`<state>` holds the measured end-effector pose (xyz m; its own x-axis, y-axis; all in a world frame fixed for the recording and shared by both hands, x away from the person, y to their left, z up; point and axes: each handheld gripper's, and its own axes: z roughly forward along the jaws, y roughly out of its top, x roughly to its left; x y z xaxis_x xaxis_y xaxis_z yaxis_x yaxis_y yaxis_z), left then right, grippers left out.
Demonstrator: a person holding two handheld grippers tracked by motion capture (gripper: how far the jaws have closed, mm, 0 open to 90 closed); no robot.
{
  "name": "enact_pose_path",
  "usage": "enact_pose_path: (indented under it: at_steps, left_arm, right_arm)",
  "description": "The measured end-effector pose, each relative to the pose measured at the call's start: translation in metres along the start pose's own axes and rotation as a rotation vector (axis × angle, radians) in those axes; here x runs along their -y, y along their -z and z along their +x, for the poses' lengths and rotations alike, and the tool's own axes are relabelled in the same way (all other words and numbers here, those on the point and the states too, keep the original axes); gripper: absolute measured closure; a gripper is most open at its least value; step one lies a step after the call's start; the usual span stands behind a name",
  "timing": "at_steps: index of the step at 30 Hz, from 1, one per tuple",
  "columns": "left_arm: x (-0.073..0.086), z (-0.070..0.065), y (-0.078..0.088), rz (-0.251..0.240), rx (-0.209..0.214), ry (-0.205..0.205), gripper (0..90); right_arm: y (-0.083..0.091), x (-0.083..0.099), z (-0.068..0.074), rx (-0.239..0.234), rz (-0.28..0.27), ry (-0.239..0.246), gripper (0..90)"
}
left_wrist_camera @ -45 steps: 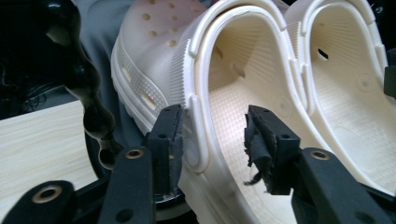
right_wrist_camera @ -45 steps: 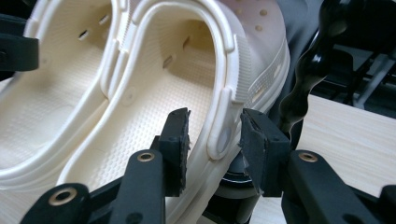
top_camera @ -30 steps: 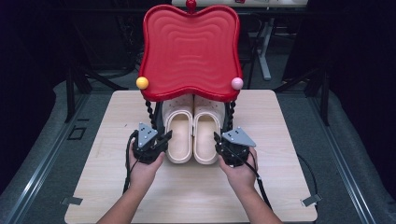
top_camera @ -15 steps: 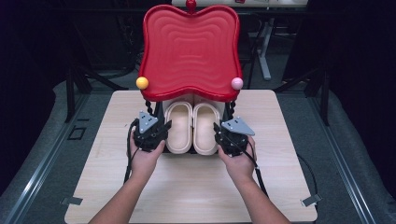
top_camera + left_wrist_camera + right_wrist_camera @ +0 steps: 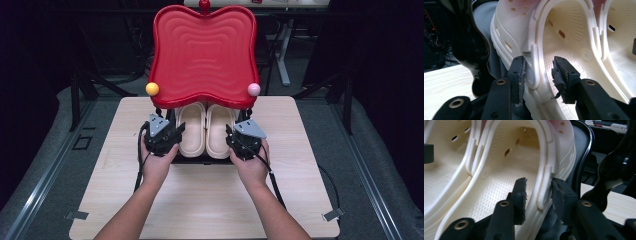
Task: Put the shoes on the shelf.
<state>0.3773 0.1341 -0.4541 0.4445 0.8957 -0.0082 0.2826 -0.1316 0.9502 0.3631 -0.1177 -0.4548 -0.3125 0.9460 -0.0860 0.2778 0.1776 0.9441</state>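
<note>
Straddling the outer wall of a cream clog, each hand-held gripper is seen with its jaws parted. In the left gripper view, the left gripper (image 5: 537, 75) has one pad touching the strap rivet on the outside of the left clog (image 5: 564, 37), while the inner pad stands clear of the wall. In the right gripper view, the right gripper (image 5: 539, 195) brackets the strap and rim of the right clog (image 5: 506, 162), its outer pad resting against the strap and its inner pad set apart. The jaws of both have just been opening, with the clog walls still between them, so neither shoe is judged to be clamped any longer.

From the high view, the left gripper (image 5: 162, 136) and right gripper (image 5: 245, 140) are held at the outer sides of the pair of clogs (image 5: 205, 131). Compared with a second ago, the clogs have been pushed further in under the red tray-like top (image 5: 202, 55) of a small stand, onto its dark lower shelf (image 5: 200, 160), and only their heel halves now show. A yellow ball (image 5: 152, 88) and a pink ball (image 5: 254, 89) mark the front corners of the top. The stand sits on a pale wooden table (image 5: 300, 200).

The placement appears complete; the loosened grip suggests release, with the hands likely to be drawn back next.
</note>
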Motion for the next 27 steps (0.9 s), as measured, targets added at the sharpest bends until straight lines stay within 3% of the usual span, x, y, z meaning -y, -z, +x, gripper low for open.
enact_pose_path:
  at_steps: [19, 27]
  left_arm:
    - [0.003, -0.002, 0.007, 0.004, 0.027, 0.005, 50.0]
    - [0.008, -0.004, 0.021, 0.002, 0.048, 0.003, 49.4]
  right_arm:
    - [0.008, 0.009, -0.002, -0.028, -0.007, 0.002, 57.0]
    - [0.026, 0.008, -0.002, -0.055, -0.028, 0.018, 56.2]
